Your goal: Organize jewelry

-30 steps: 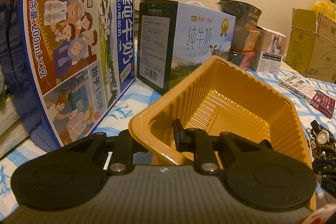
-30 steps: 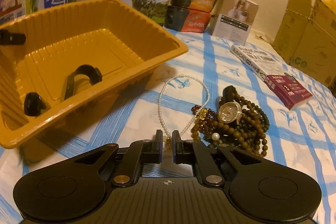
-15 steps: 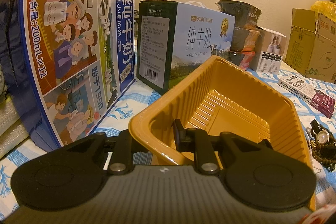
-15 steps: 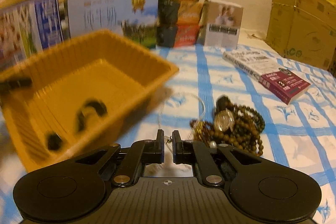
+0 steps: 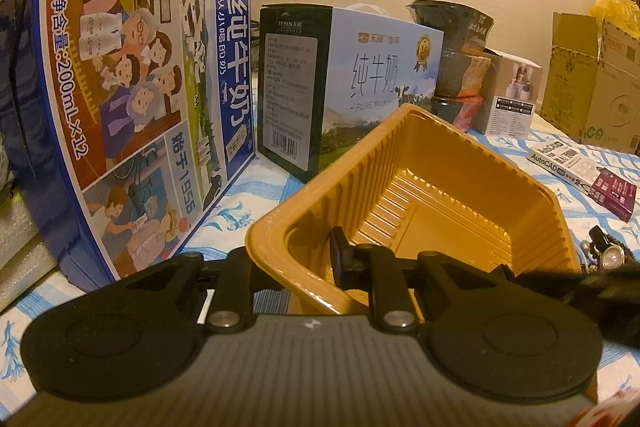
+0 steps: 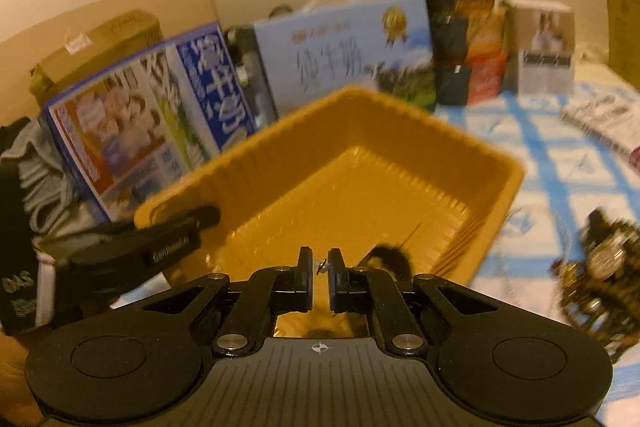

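Tablecloth (image 5: 256, 187) blue-checked; milk cartons (image 5: 368, 83), cardboard box (image 5: 592, 83) along wall.

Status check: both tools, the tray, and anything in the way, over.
Left tool clamped on tray rim. Right tool over tray, nearly shut on something small; blurred. Jewelry pile on cloth, right of tray. No obstruction seen.

Milk cartons (image 5: 136, 115) stand behind the tray (image 5: 460, 163); jewelry pile (image 6: 600, 267) lies right of it
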Tool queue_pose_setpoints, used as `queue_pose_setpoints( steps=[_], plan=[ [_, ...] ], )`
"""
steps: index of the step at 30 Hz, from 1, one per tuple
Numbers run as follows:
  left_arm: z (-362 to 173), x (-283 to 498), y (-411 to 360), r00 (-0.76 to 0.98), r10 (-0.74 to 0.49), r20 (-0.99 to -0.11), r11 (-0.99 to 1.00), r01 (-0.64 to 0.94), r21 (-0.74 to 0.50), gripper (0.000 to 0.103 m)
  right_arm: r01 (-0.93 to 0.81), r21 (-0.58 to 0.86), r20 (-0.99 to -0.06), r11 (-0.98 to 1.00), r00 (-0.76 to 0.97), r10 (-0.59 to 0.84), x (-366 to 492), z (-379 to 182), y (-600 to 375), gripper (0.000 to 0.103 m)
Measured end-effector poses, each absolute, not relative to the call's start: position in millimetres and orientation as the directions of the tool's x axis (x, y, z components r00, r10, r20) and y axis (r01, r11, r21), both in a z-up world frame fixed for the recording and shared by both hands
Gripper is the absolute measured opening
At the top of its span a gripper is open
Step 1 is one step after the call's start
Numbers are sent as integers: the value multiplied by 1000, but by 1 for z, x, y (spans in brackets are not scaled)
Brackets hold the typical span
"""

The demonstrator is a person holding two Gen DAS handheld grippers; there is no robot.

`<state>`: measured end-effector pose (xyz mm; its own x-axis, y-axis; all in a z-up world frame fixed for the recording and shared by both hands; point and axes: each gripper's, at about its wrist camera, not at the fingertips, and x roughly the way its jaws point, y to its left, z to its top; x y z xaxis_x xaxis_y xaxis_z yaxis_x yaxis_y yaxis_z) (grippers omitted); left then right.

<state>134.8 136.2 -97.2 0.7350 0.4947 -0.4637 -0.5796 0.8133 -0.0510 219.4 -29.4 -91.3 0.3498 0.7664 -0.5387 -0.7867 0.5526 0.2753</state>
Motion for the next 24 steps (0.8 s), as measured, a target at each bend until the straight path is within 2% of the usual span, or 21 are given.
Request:
queue_pose_setpoints(
  steps=[4, 6, 9, 10, 11, 15, 17, 24],
  plan=[
    [-97, 135, 136, 735, 495, -463, 814, -579, -50, 18, -781, 285, -542, 556, 347, 766, 217, -96, -19, 7],
    [-97, 134, 136, 736, 495, -462, 814, -578, -50, 18, -780, 293, -515, 552, 358, 779, 218, -94, -23, 9],
    [-97, 135, 136, 735, 495, -463, 814, -579, -49, 18, -770, 307, -470, 559, 388, 793, 219, -84, -39, 26],
    [-97, 134, 136, 735, 495, -463, 814, -579, -50, 18, -762, 318, -453, 565, 401, 796, 220, -81, -46, 38],
    [-97, 134, 136, 736, 495, -462, 814, -579, -49, 18, -756, 328, -437, 567, 411, 800, 222, -77, -54, 45],
    [-97, 134, 136, 736, 495, -462, 814, -579, -49, 18, -720, 343, -405, 603, 466, 787, 224, -68, -83, 46],
    [-97, 134, 136, 735, 494, -465, 814, -579, -51, 18, -683, 340, -418, 646, 506, 755, 226, -70, -101, 46],
    [-96, 134, 136, 735, 494, -464, 814, -579, -50, 18, -566, 261, -602, 782, 538, 590, 251, -115, -140, 46]
  ],
)
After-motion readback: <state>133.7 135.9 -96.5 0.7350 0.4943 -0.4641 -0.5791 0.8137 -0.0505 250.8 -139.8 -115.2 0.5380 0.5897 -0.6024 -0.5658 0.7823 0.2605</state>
